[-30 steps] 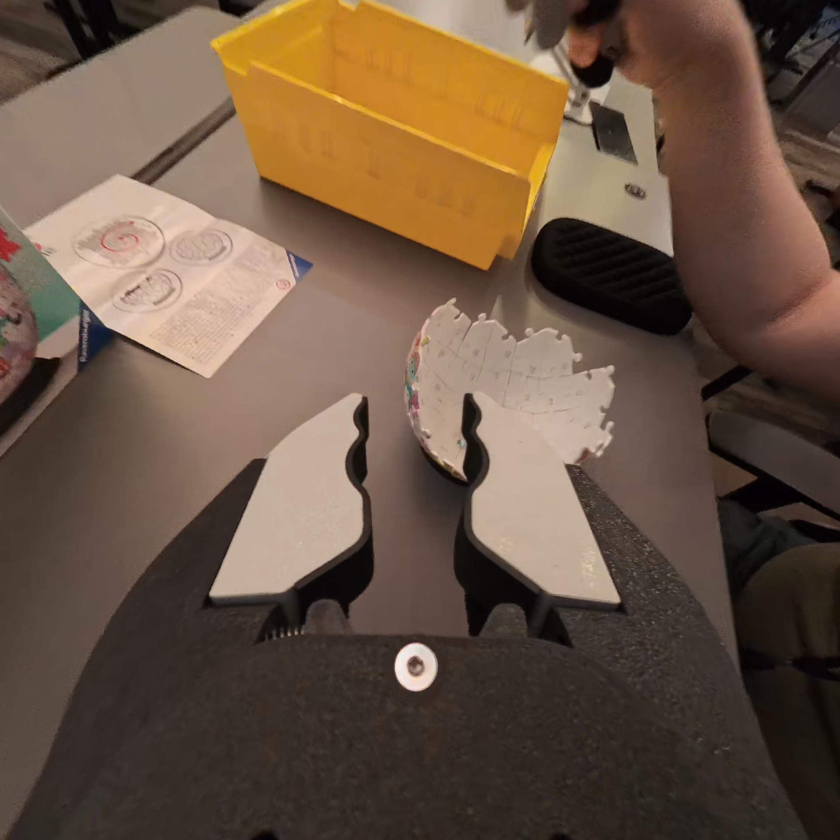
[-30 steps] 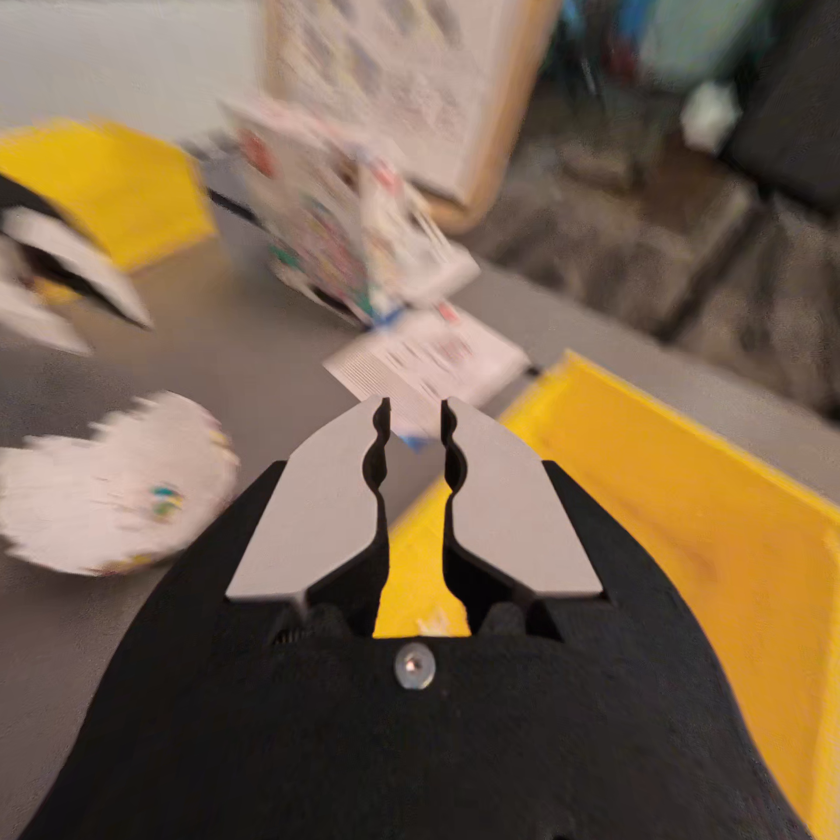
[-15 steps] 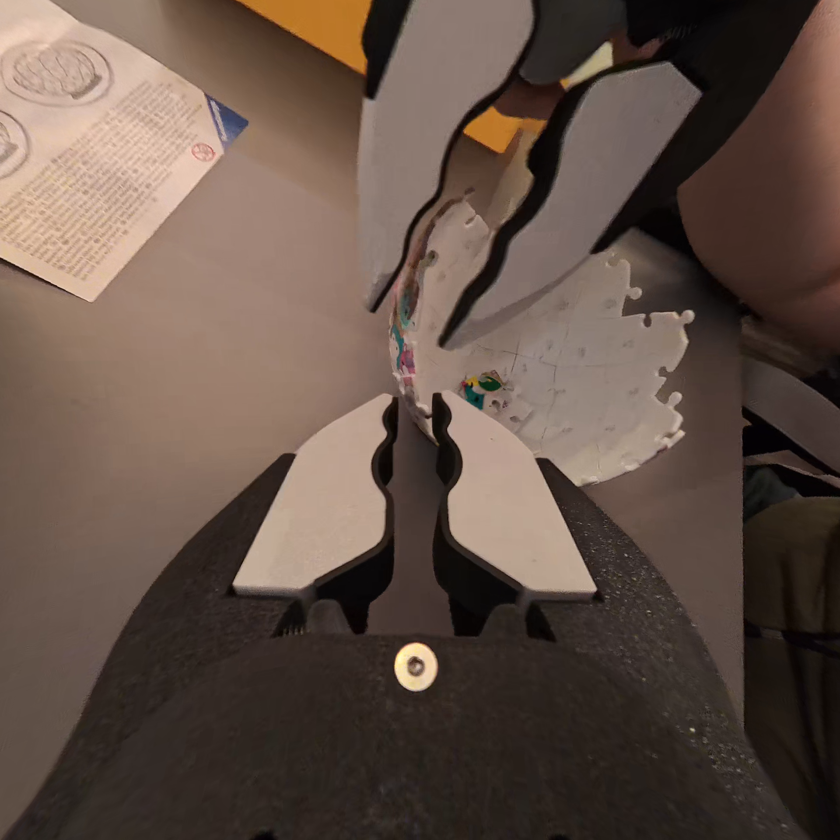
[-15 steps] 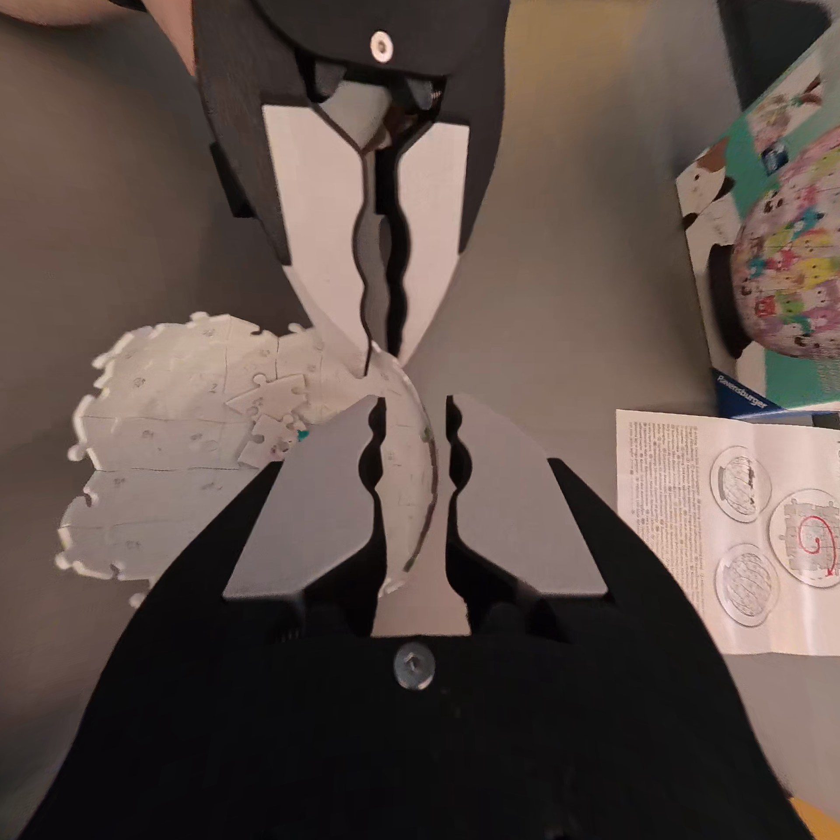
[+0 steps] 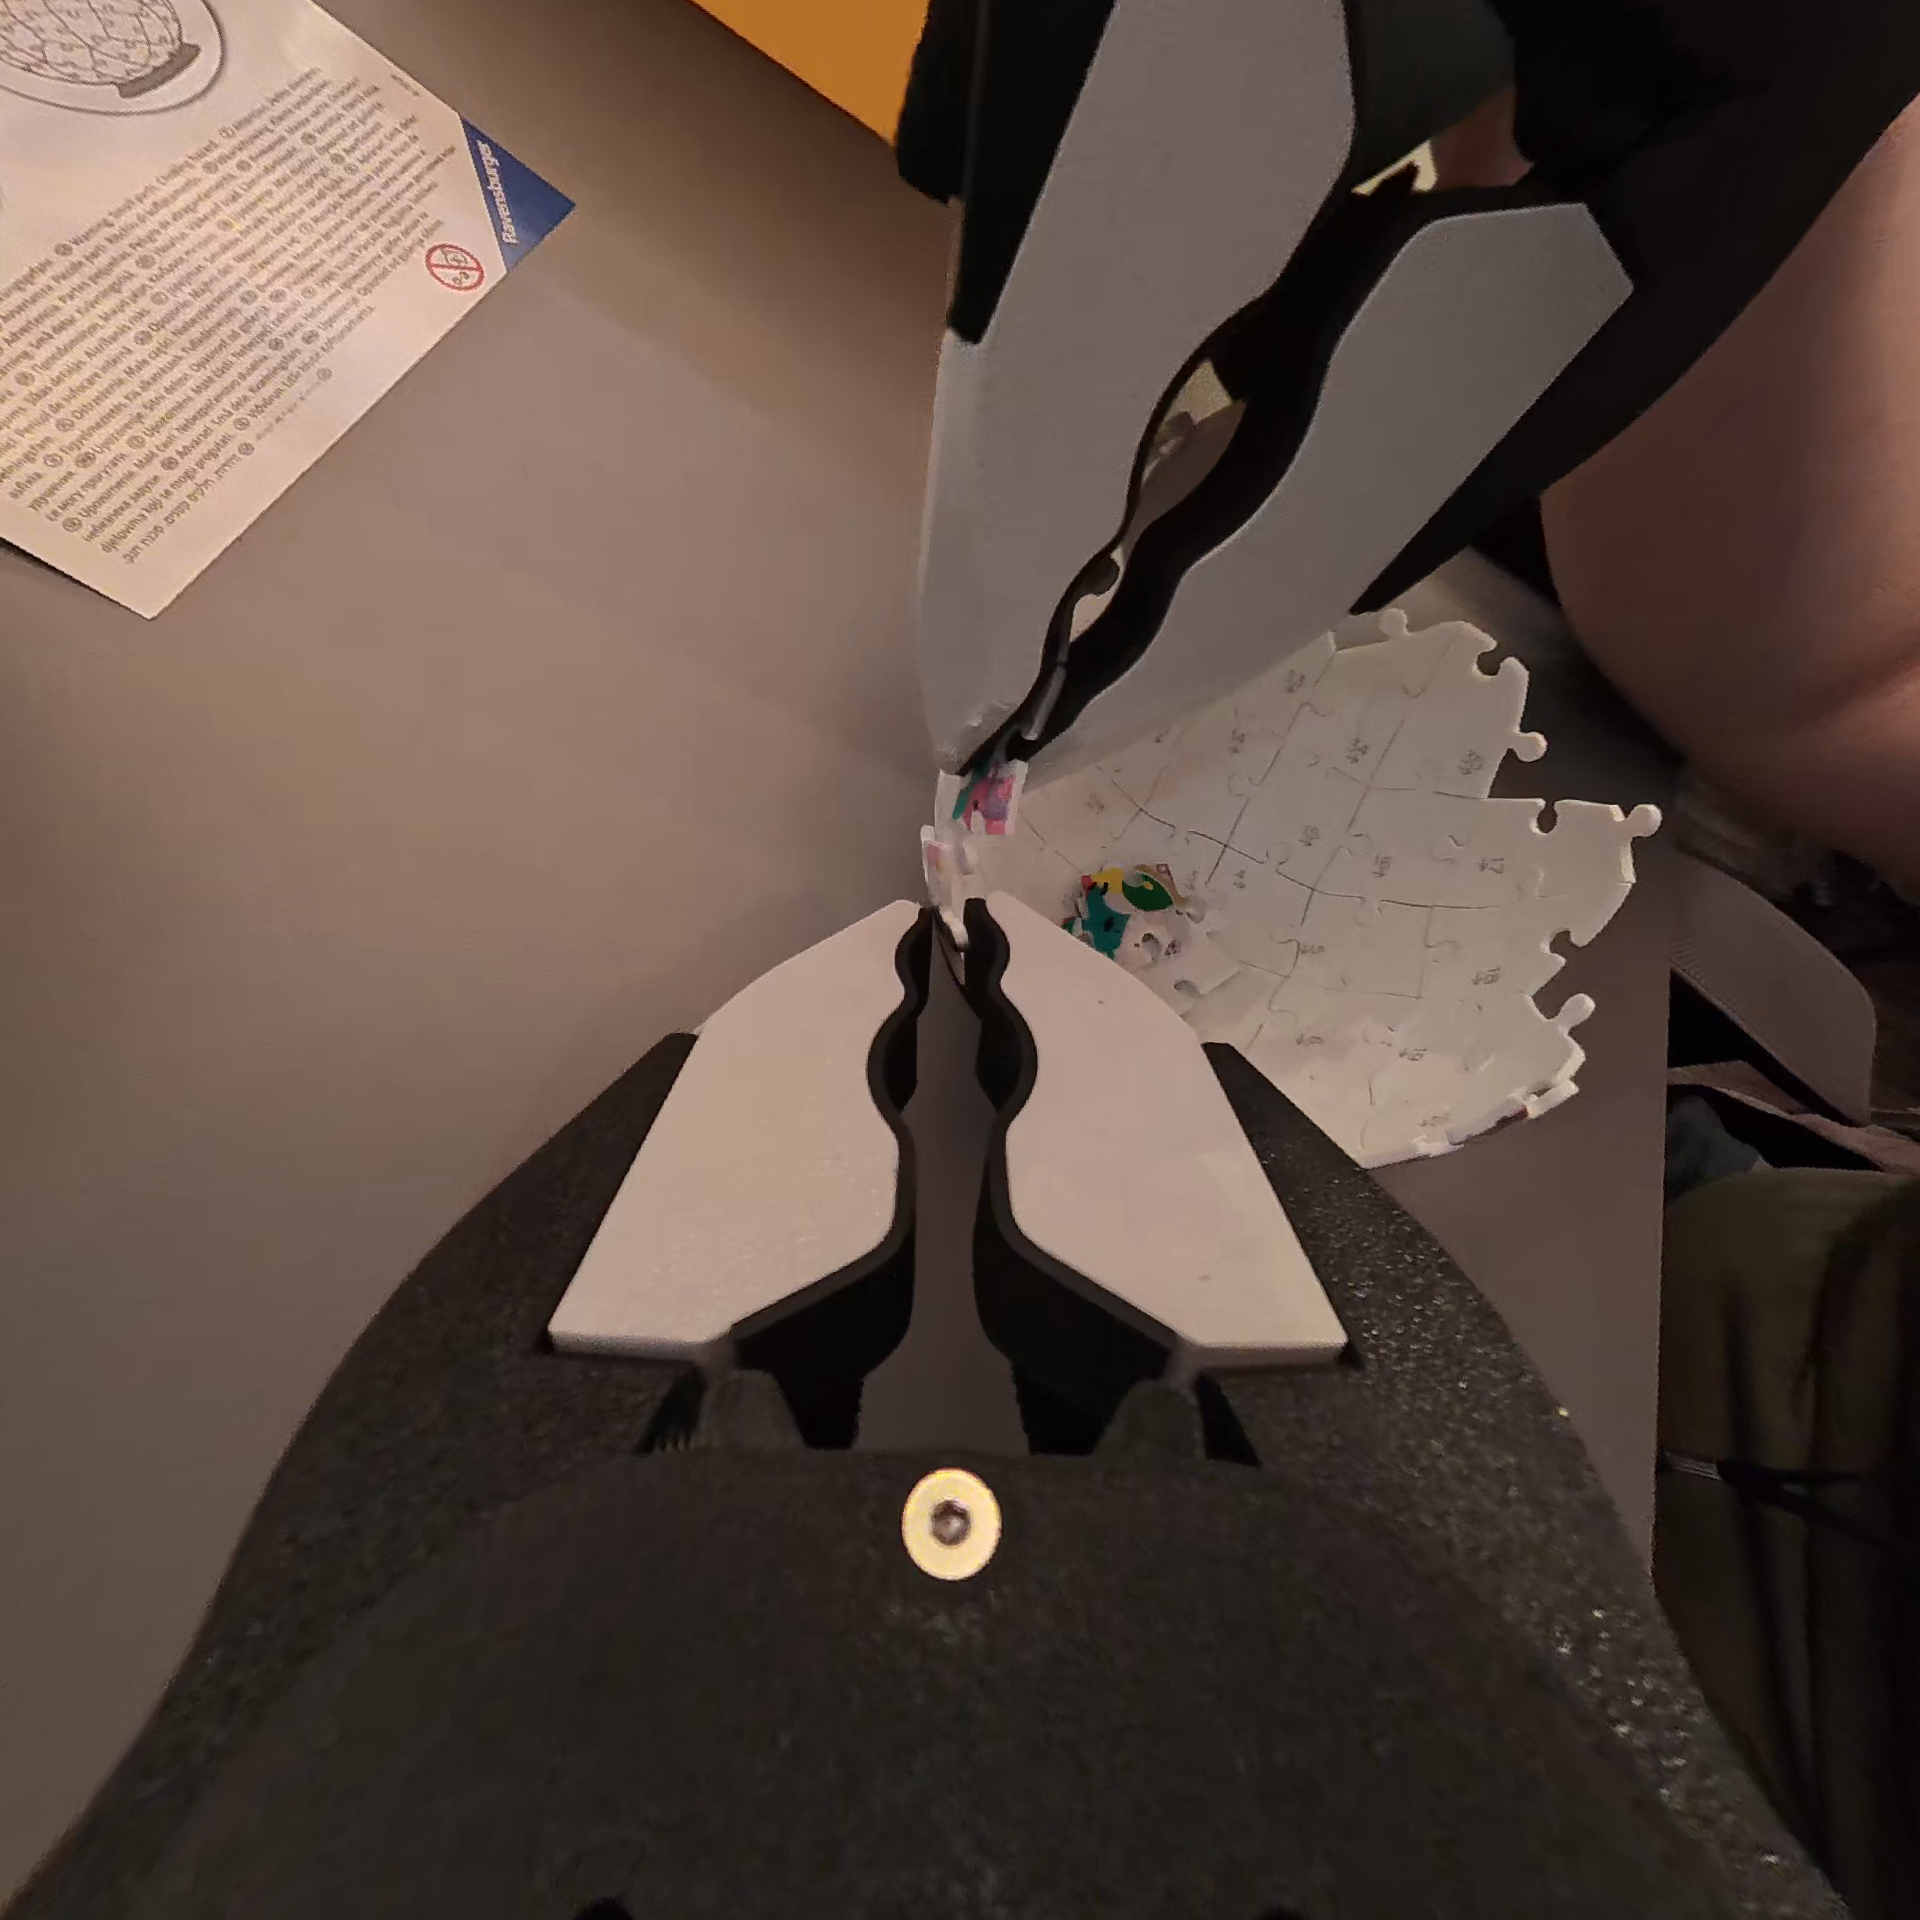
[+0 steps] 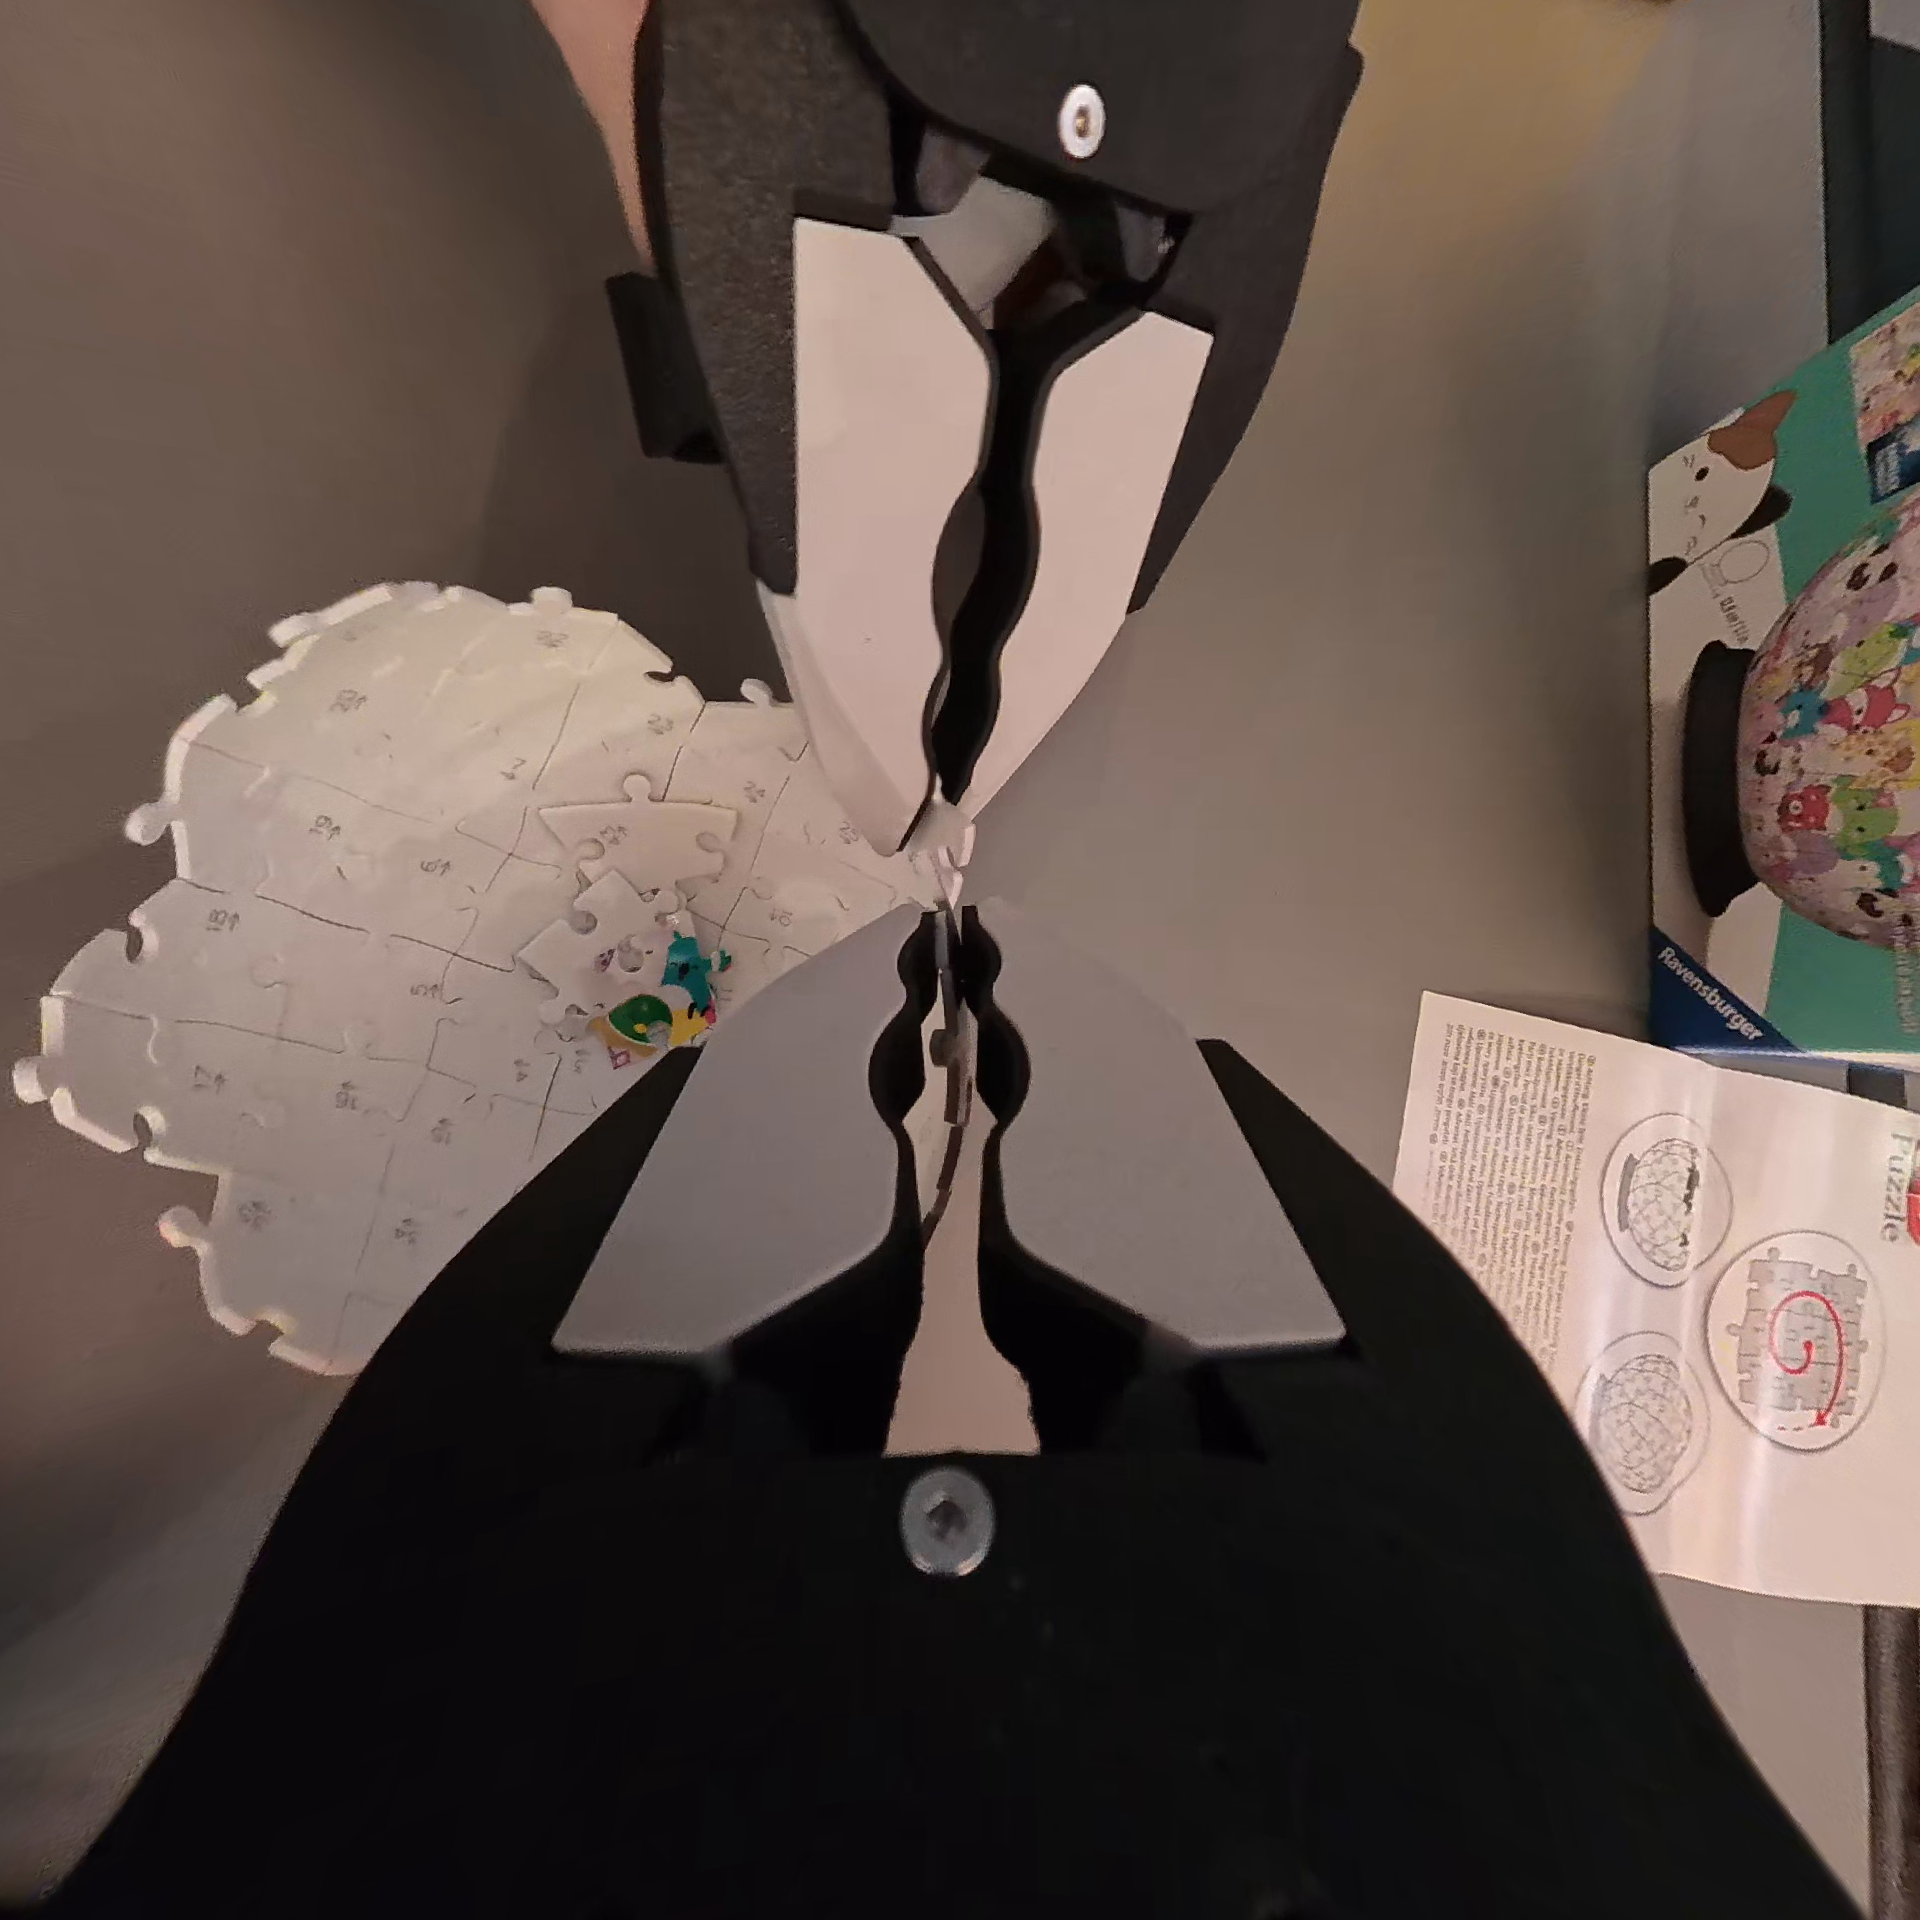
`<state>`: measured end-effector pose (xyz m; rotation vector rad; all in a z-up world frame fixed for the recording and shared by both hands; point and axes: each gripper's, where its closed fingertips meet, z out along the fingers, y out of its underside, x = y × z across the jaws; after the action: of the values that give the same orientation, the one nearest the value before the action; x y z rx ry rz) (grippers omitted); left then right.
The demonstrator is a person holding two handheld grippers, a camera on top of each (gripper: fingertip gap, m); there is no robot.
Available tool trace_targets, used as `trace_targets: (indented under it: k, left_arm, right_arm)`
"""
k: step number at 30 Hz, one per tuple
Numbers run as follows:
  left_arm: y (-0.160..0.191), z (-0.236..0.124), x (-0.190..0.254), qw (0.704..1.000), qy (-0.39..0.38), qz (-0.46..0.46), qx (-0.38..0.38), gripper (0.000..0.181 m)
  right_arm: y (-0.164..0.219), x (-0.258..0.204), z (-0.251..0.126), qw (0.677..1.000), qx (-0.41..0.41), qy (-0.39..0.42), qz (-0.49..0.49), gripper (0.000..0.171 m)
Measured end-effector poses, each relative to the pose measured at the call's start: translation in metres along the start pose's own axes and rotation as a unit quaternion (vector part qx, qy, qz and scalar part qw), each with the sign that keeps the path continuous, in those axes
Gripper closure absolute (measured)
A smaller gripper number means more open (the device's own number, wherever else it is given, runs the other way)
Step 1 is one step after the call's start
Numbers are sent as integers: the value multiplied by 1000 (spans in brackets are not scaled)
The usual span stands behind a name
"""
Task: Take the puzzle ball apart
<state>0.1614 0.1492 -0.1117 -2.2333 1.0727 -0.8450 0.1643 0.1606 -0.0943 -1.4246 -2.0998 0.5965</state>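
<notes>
The puzzle ball is down to a half shell [image 5: 1351,883], white inside, lying on the grey table. It also shows in the right wrist view [image 6: 364,935]. A few loose pieces [image 6: 644,935] lie inside it. My left gripper [image 5: 943,920] is shut on the shell's near rim. My right gripper [image 6: 940,920] comes from the opposite side and is shut on a rim piece right next to it. In the left wrist view the right gripper [image 5: 987,748] reaches down from the top. In the right wrist view the left gripper [image 6: 940,821] points at mine, tips almost touching.
A printed leaflet [image 5: 208,312] lies on the table, also in the right wrist view [image 6: 1662,1299]. The puzzle box [image 6: 1818,779] stands beside it. A corner of a yellow bin [image 5: 810,52] is at the back. A person's forearm [image 5: 1766,623] is at the right. The tips of both grippers are at nearly the same place.
My left gripper has closed from open onto the shell's rim. My right gripper has come from over the yellow bin down to the shell and closed on the rim.
</notes>
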Motion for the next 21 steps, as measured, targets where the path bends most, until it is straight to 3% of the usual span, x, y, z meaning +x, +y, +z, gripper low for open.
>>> trace_targets:
  k: [10,21]
  left_arm:
    - [-4,-6,11,995,85,-38,23,169]
    - [-5,-10,10,991,115,-65,18,168]
  right_arm:
    - [-4,-2,-3,999,31,-11,-10,166]
    - [-7,-3,-1,999,34,-12,-16,166]
